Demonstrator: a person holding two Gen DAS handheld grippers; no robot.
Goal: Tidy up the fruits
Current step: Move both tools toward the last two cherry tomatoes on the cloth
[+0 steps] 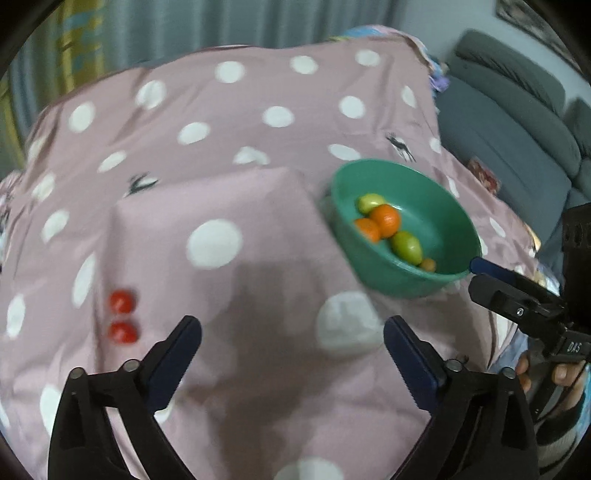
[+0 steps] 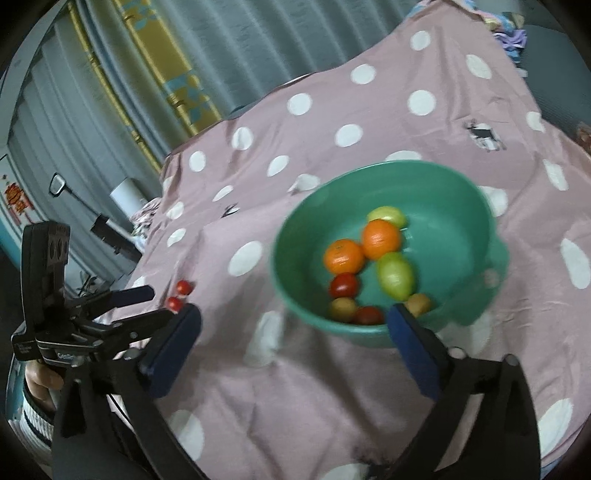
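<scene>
We hold both tools wide open and empty: left tool (image 1: 291, 341), right tool (image 2: 293, 332). Two tomatoes (image 1: 122, 317) lie on the soft cloth (image 1: 229, 147), apart from the bowl (image 2: 461, 184); a nudge could roll them away.

- I am looking into a home, most likely a living room.
- A grey upholstered sofa (image 1: 517, 122) with thick cushions stands just past the right edge of the table.
- The table wears a pink cloth with white dots (image 2: 332, 387), household fabric that hangs over its edges.
- Long grey curtains (image 2: 240, 48) with a yellow patterned strip hang behind the table's far edge.
- I see a red paper ornament (image 2: 16, 201) on the wall at the left.
- A framed picture (image 1: 532, 18) hangs above the sofa.
</scene>
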